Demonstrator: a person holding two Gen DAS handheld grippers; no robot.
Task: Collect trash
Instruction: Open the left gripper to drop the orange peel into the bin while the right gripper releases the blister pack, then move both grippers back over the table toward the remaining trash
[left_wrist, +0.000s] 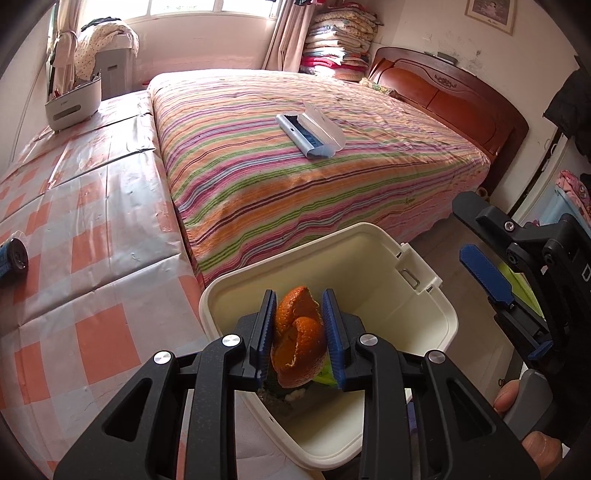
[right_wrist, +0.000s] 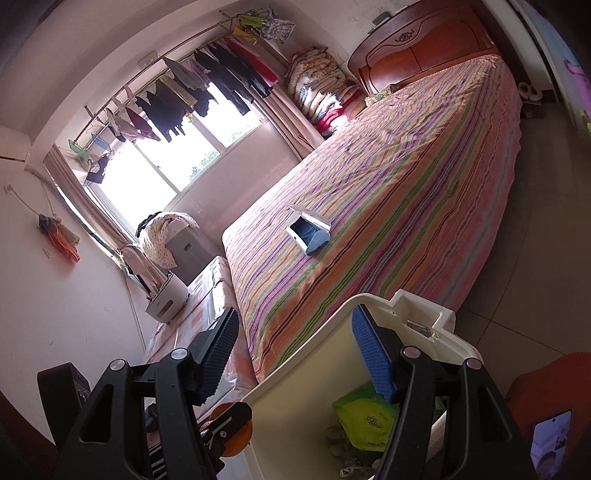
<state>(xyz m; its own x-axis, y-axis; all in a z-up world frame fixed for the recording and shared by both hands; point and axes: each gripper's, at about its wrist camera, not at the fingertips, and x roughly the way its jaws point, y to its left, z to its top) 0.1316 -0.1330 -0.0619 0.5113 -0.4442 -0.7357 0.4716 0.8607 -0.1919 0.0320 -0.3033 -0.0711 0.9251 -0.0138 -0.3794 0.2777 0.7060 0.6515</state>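
Left tongs (left_wrist: 298, 339) pinch light, floppy peel (left_wrist: 297, 341) across its curl above bin (left_wrist: 369, 236); right tongs (right_wrist: 295, 354) gape wide, empty.

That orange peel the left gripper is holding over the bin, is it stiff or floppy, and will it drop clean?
The orange peel looks thin and curled, so probably light and somewhat floppy. The left gripper pinches it over the white bin, so it likely falls inside. Its torn, ragged edges might briefly cling to the ribbed pads.
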